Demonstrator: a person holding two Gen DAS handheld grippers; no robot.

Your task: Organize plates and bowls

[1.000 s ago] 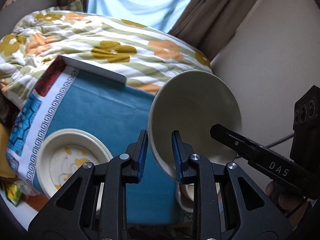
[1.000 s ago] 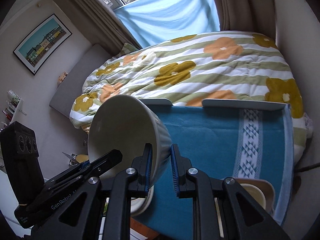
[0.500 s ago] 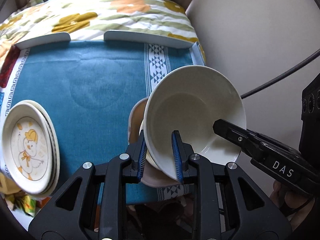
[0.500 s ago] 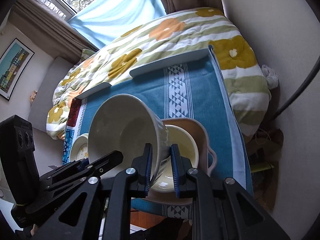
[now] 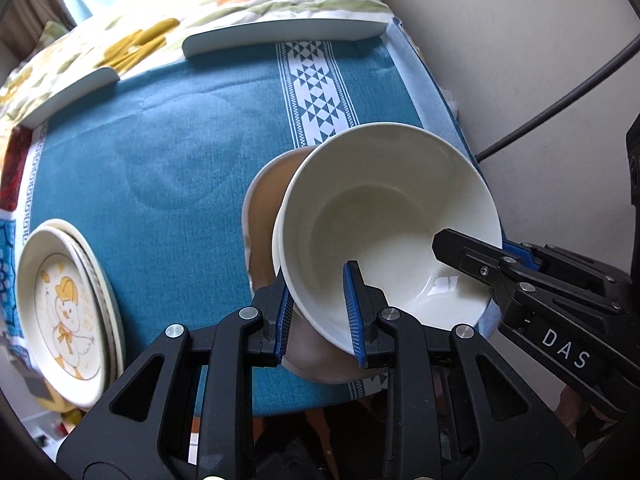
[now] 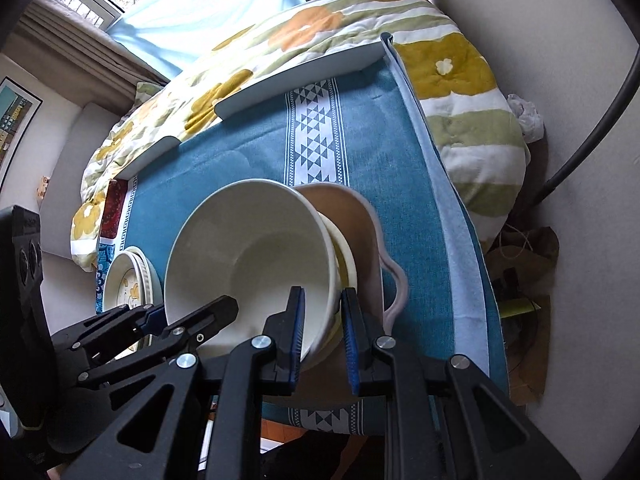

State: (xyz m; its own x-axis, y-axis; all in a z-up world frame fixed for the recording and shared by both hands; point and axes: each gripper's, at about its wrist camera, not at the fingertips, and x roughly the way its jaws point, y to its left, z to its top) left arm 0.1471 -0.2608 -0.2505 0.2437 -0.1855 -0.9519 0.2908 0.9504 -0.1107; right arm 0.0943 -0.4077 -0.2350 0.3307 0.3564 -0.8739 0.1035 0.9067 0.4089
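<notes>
A plain white bowl [image 5: 384, 216] [image 6: 256, 256] hangs tilted over the table's right front corner, held by its rim from two sides. My left gripper [image 5: 319, 316] [image 6: 192, 310] is shut on the near rim, one finger inside and one outside. My right gripper [image 6: 323, 336] [image 5: 480, 248] is shut on the opposite rim. Right under the bowl sits a cream bowl [image 6: 346, 264] nested in a pink handled bowl [image 5: 262, 216] [image 6: 356, 220]. I cannot tell whether the white bowl touches the cream one. A stack of plates [image 5: 64, 312] [image 6: 128, 276] with a duck picture lies at the table's left.
A blue patterned cloth [image 5: 180, 152] covers the table. Two white boards [image 5: 288, 34] lie along its far edge, with a flowered quilt [image 6: 460, 68] on a bed behind. A wall [image 5: 520, 60] and a dark cable [image 5: 560, 100] stand close on the right.
Both grippers have carried the white bowl down and across to the right front corner. It now hangs low over the nested cream and pink bowls. Both grips are unchanged.
</notes>
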